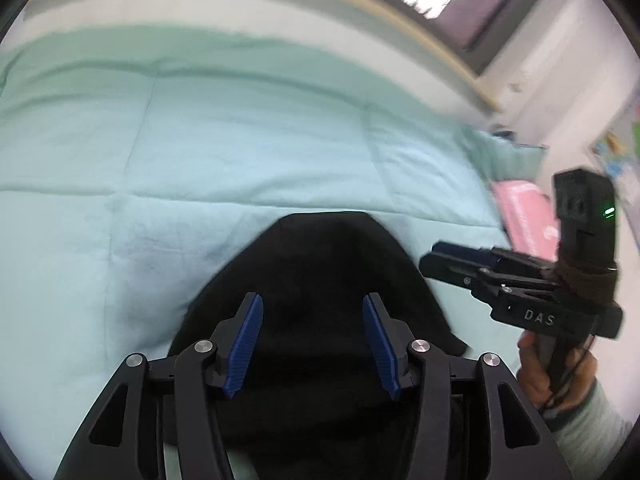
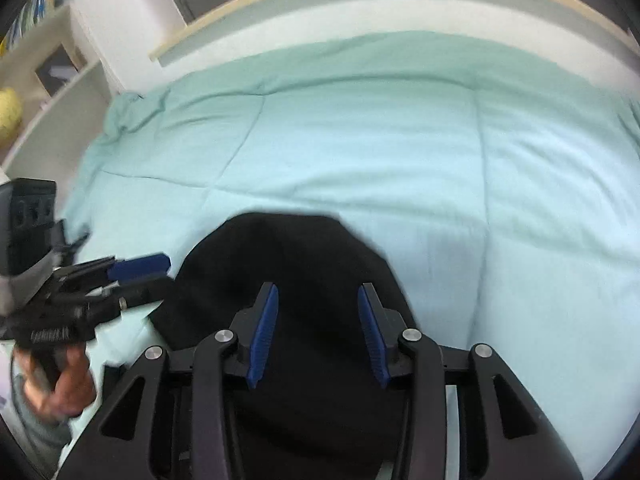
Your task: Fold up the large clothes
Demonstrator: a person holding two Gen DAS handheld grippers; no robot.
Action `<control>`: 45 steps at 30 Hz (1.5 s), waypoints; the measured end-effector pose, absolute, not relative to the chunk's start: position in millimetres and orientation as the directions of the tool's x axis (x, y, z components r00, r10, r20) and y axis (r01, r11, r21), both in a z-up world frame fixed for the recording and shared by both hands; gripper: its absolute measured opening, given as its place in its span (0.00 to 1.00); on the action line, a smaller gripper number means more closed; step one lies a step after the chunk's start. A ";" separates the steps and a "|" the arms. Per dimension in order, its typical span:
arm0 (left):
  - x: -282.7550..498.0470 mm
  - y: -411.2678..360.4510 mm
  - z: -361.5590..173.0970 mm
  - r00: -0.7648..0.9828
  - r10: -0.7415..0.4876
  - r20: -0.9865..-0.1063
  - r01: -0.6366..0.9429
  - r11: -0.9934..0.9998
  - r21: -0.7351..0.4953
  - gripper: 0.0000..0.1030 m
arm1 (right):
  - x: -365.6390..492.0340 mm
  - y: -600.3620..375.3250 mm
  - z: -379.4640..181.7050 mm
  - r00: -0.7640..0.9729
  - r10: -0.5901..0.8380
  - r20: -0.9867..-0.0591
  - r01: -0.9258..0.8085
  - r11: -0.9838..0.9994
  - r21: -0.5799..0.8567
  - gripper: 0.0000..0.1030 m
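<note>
A black garment (image 1: 320,248) lies in a rounded heap on the light teal quilt (image 1: 200,152), near the bed's front edge. My left gripper (image 1: 313,298) hovers over it, open, with only the dark cloth showing behind the gap between its blue pads. My right gripper (image 2: 318,288) is above the same garment (image 2: 280,248), also open with nothing pinched. Each gripper appears in the other's view: the right gripper (image 1: 436,258), held by a hand, at the garment's right edge, and the left gripper (image 2: 160,270) at its left edge. The images are motion-blurred.
The quilt (image 2: 400,152) covers the whole bed up to a pale headboard rail (image 2: 320,4). A pink item (image 1: 524,216) lies past the bed's right side. White shelves (image 2: 60,100) with a yellow object (image 2: 8,114) stand to the left.
</note>
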State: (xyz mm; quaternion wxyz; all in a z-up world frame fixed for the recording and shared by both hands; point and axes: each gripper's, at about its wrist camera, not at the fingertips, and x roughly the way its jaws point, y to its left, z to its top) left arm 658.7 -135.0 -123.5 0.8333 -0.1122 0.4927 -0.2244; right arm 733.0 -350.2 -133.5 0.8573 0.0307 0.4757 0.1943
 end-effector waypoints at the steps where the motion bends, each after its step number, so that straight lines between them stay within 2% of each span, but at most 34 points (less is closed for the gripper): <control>1: 668.7 -134.4 -139.7 0.387 -0.462 -0.798 0.222 0.887 -0.406 0.52 | 747.1 -345.3 -148.2 0.436 0.356 -0.826 -0.310 0.922 0.234 0.43; 4: 686.6 -130.4 -197.7 0.317 -0.413 -0.854 0.087 0.909 -0.407 0.49 | 773.3 -336.1 -199.4 0.326 0.269 -0.906 -0.299 0.939 0.171 0.42; 6: 682.3 -129.9 -210.2 0.330 -0.422 -0.844 0.088 0.904 -0.418 0.49 | 769.7 -337.9 -225.5 0.312 0.258 -0.914 -0.306 0.938 0.160 0.42; 12: 679.8 -139.0 -195.7 0.350 -0.348 -0.870 0.184 0.936 -0.301 0.49 | 749.8 -367.6 -209.6 0.354 0.306 -0.884 -0.266 0.939 0.219 0.42; 16: 634.2 -113.2 -154.6 0.381 -0.450 -0.808 0.225 0.893 -0.391 0.49 | 693.3 -408.5 -168.0 0.419 0.361 -0.833 -0.273 0.925 0.264 0.43; 19: 614.7 -100.3 -141.3 0.395 -0.497 -0.773 0.234 0.868 -0.438 0.49 | 659.8 -416.0 -167.9 0.409 0.359 -0.839 -0.282 0.924 0.258 0.43; 23: 623.8 -99.5 -184.3 0.314 -0.481 -0.819 0.157 0.877 -0.455 0.49 | 656.1 -398.7 -209.8 0.328 0.269 -0.906 -0.243 0.950 0.195 0.42; 25: 633.5 -99.3 -209.4 0.268 -0.502 -0.822 0.100 0.863 -0.495 0.49 | 659.0 -404.5 -232.6 0.272 0.300 -0.914 -0.204 0.947 0.250 0.42; 27: 634.1 -100.6 -209.8 0.279 -0.501 -0.819 0.105 0.864 -0.493 0.49 | 664.2 -410.7 -236.0 0.262 0.323 -0.909 -0.174 0.943 0.285 0.42; 32: 623.6 -99.0 -171.3 0.297 -0.492 -0.818 0.226 0.869 -0.440 0.49 | 661.5 -422.3 -206.2 0.260 0.360 -0.896 -0.189 0.929 0.318 0.44; 34: 620.9 -90.0 -151.8 0.323 -0.493 -0.808 0.264 0.867 -0.423 0.50 | 663.8 -430.7 -193.3 0.269 0.400 -0.876 -0.168 0.915 0.367 0.48; 35: 626.3 -89.0 -138.9 0.345 -0.481 -0.806 0.280 0.872 -0.400 0.58 | 666.5 -435.1 -189.2 0.277 0.419 -0.865 -0.157 0.908 0.389 0.53; 36: 627.5 -86.6 -131.7 0.359 -0.468 -0.807 0.280 0.879 -0.385 0.75 | 672.1 -440.2 -184.2 0.288 0.448 -0.847 -0.154 0.894 0.420 0.53; 37: 636.5 -85.9 -125.0 0.380 -0.455 -0.805 0.275 0.887 -0.371 0.80 | 676.2 -442.8 -182.1 0.293 0.456 -0.840 -0.156 0.890 0.429 0.53; 40: 670.4 -90.9 -123.9 0.359 -0.483 -0.799 0.280 0.872 -0.401 0.81 | 704.7 -447.8 -185.2 0.321 0.416 -0.851 -0.148 0.909 0.389 0.53; 45: 726.0 -102.0 -168.9 0.165 -0.604 -0.780 0.226 0.793 -0.566 0.81 | 739.9 -452.5 -198.3 0.279 0.537 -0.796 -0.151 0.843 0.516 0.54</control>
